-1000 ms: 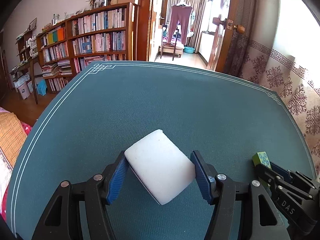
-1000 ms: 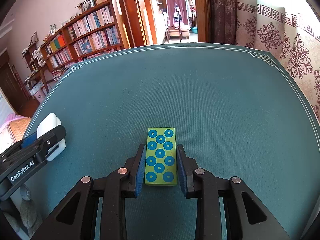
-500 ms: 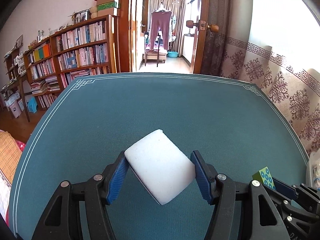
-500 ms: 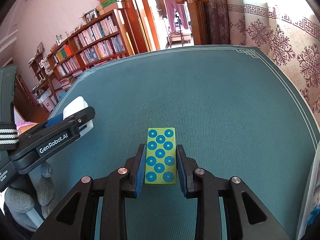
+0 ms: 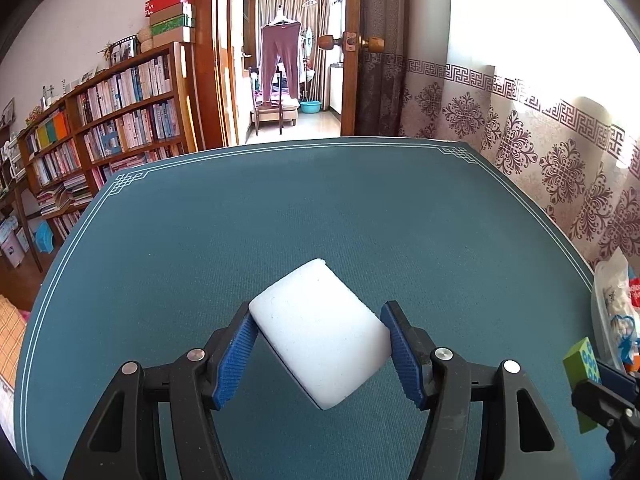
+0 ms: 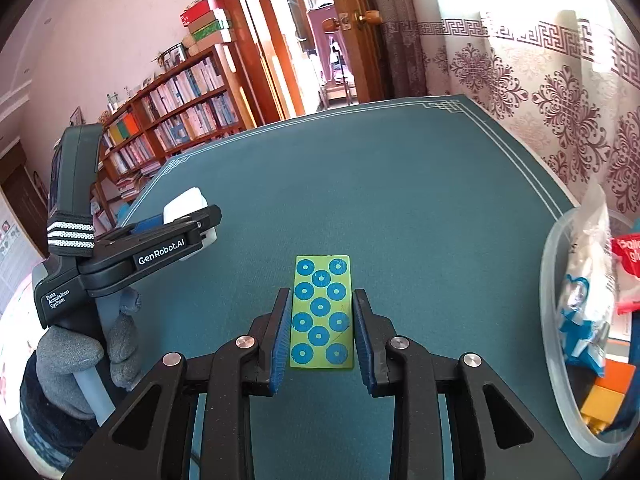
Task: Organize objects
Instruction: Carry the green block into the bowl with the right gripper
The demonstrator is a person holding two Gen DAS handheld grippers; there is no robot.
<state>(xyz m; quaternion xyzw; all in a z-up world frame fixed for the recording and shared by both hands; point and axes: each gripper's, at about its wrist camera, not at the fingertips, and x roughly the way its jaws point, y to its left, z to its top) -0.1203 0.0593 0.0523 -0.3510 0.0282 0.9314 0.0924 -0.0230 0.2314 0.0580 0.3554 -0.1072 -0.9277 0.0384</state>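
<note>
My left gripper (image 5: 320,344) is shut on a white foam block (image 5: 320,330), tilted, held above the teal table mat (image 5: 320,208). My right gripper (image 6: 322,320) is shut on a green block with blue dots (image 6: 322,312), held flat above the mat (image 6: 380,184). In the right wrist view the left gripper (image 6: 196,222) shows at the left with the white block (image 6: 182,206), held by a grey-gloved hand. In the left wrist view the green block (image 5: 582,364) shows at the lower right edge.
A clear plastic bin (image 6: 558,360) at the table's right edge holds packets and orange blocks; it also shows in the left wrist view (image 5: 612,312). A bookshelf (image 5: 112,120) and open doorway lie beyond the table. A patterned curtain hangs along the right.
Both grippers have swung to the right with their blocks still held. The plastic bin has come into view at the right. The left gripper has drawn closer to the right one.
</note>
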